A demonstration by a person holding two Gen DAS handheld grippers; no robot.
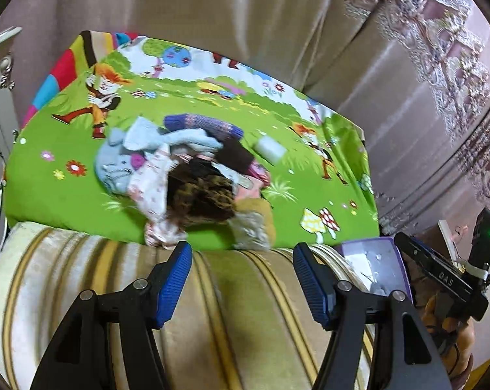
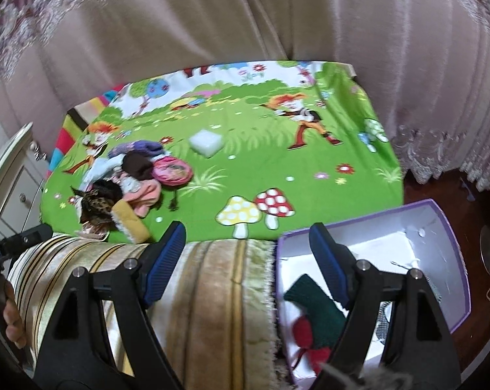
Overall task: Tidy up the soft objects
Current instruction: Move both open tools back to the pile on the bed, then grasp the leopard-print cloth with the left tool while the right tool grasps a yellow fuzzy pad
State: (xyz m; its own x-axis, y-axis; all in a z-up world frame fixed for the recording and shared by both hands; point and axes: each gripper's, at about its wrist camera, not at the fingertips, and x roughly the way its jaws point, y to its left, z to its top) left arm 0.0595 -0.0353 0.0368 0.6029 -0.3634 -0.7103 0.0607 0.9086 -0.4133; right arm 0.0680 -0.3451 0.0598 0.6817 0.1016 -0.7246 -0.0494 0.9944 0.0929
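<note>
A heap of soft clothing [image 1: 186, 175] lies left of centre on a green cartoon blanket [image 1: 309, 195]. Near right, a purple box [image 2: 452, 260] holds a green-and-red knit [image 2: 313, 318]. Left gripper [image 1: 241, 279] and right gripper [image 2: 248, 260] both gape wide, empty.

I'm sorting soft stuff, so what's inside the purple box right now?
The purple box holds a dark green knit piece with red parts. The right gripper covers some of the white floor, so more could be hidden.
</note>
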